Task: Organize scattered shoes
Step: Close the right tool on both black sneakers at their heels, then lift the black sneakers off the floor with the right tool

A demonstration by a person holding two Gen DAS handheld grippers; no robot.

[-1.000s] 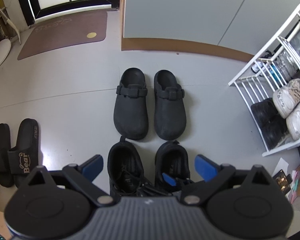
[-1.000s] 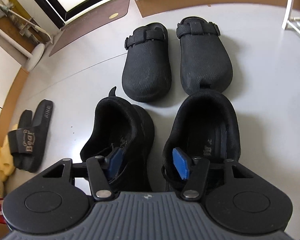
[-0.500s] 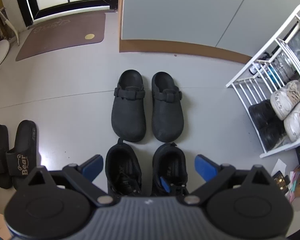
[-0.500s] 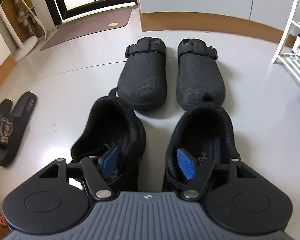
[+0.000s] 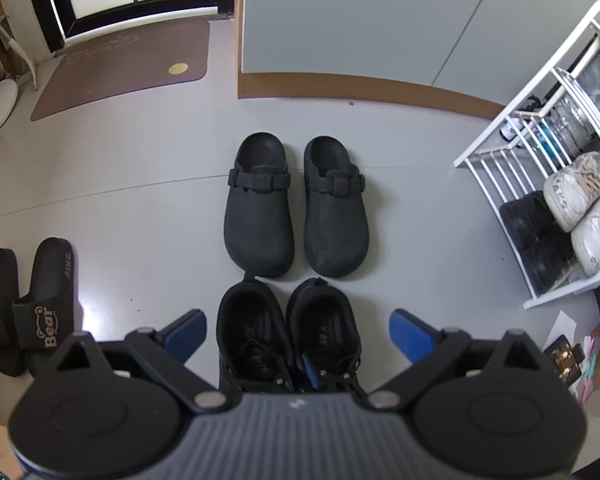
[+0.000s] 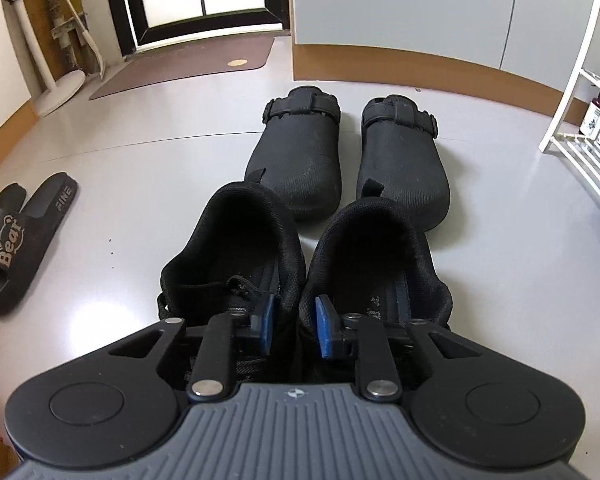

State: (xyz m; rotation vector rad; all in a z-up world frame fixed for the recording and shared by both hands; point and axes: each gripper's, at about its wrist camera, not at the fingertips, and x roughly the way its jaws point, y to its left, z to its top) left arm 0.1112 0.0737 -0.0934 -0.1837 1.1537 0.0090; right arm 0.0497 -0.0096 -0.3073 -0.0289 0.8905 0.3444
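Right wrist view: my right gripper (image 6: 294, 325) is closing on the 2 sneakers' (image 6: 300, 264) inner walls at lower centre; a thin pinch could drop 1. My left gripper (image 5: 298, 336) stays out of it, spread wide.

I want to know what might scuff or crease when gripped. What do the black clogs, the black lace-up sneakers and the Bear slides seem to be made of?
Black clogs: probably moulded foam or rubber; matte, finely textured, one-piece shell.
Black lace-up sneakers: seemingly knit or mesh fabric; soft, padded collars, woven look.
Bear slides: likely smooth moulded rubber or foam; slight sheen, printed lettering.
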